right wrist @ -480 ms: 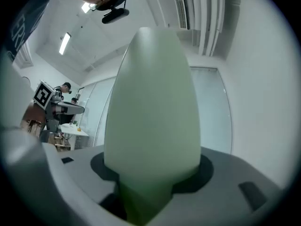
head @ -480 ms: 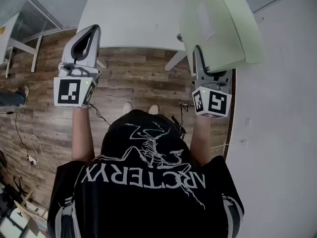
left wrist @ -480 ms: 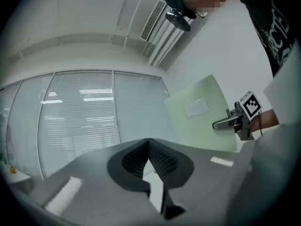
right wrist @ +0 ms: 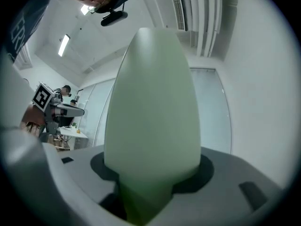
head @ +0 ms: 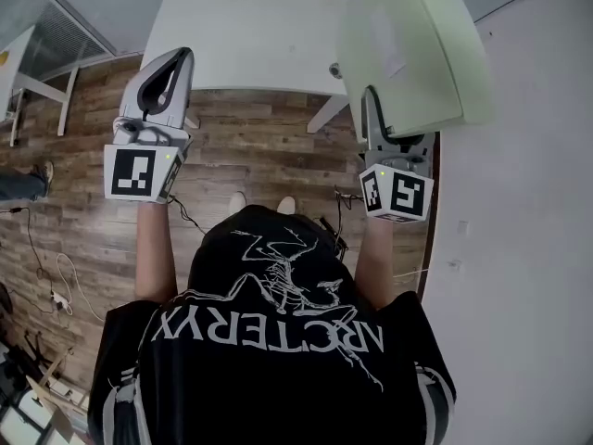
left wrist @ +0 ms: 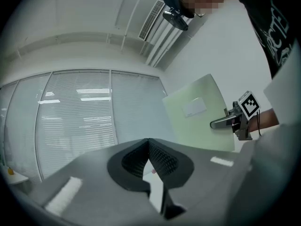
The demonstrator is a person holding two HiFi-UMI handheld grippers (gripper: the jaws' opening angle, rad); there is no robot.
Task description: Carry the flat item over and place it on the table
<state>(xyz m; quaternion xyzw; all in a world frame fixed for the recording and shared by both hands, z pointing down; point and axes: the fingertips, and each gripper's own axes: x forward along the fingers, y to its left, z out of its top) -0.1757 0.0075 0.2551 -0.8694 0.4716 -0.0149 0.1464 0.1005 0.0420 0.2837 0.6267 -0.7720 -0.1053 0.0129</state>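
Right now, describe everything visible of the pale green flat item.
The flat item is a thin, stiff-looking pale green sheet, plain except for a small white label on one face. It could be plastic or card; I cannot tell which. The right claw is shut on its near edge and holds it tilted in the air, not yet on the white table. Nothing else touches it.

Two grippers [head: 178, 61] [head: 372, 109], one green board [head: 408, 44], two white tables [head: 250, 35] [head: 17, 68].
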